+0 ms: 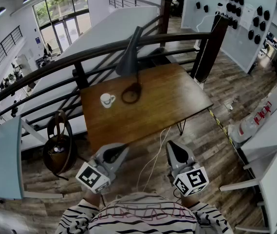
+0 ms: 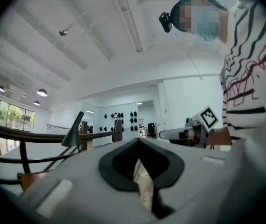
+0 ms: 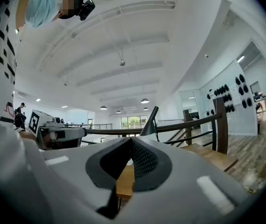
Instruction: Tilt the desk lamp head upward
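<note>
The lamp (image 1: 130, 61) stands at the far side of the desk (image 1: 167, 101), with its shade facing down. A cup (image 1: 107, 100) sits just beside its round base, at 9 o'clock. A railing (image 1: 99, 50) runs behind. Off the desk's 6 o'clock edge, the left hand-held gripper (image 1: 113, 154) and right hand-held gripper (image 1: 176, 151) hover level, each pressed together on nothing.

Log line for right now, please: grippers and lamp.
stage: before reach | left gripper: shut, empty | right gripper: shut, empty | desk lamp: on table, untouched | mug: beside lamp
</note>
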`<state>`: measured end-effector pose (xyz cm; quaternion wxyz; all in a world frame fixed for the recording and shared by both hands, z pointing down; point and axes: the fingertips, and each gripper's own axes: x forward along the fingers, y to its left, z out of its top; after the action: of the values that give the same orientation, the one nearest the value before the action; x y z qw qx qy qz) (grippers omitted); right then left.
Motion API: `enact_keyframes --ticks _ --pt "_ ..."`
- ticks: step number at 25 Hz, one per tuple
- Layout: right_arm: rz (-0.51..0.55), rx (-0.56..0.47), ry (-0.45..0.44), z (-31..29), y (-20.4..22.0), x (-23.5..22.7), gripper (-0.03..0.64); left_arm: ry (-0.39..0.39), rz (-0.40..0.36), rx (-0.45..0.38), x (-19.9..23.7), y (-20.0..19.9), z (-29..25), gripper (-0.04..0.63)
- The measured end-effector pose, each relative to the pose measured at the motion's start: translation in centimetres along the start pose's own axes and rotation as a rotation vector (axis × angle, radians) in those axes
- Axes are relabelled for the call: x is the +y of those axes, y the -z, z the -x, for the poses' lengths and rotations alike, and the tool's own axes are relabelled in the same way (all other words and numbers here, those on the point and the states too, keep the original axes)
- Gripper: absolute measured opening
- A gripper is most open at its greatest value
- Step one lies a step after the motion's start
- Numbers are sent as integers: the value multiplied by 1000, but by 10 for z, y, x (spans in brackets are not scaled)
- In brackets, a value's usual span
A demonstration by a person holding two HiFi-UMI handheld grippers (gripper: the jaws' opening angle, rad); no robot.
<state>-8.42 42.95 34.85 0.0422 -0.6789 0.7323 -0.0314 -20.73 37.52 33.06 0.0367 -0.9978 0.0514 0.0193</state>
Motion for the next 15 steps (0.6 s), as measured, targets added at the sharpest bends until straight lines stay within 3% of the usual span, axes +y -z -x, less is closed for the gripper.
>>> enact_keyframes --ticks 5,15 --pt "-25 5 -52 8 1 -16 3 -5 -2 27 -13 5 -21 3" --pt "-13 35 -110 30 18 -79 34 -122 26 15 -27 23 -82 5"
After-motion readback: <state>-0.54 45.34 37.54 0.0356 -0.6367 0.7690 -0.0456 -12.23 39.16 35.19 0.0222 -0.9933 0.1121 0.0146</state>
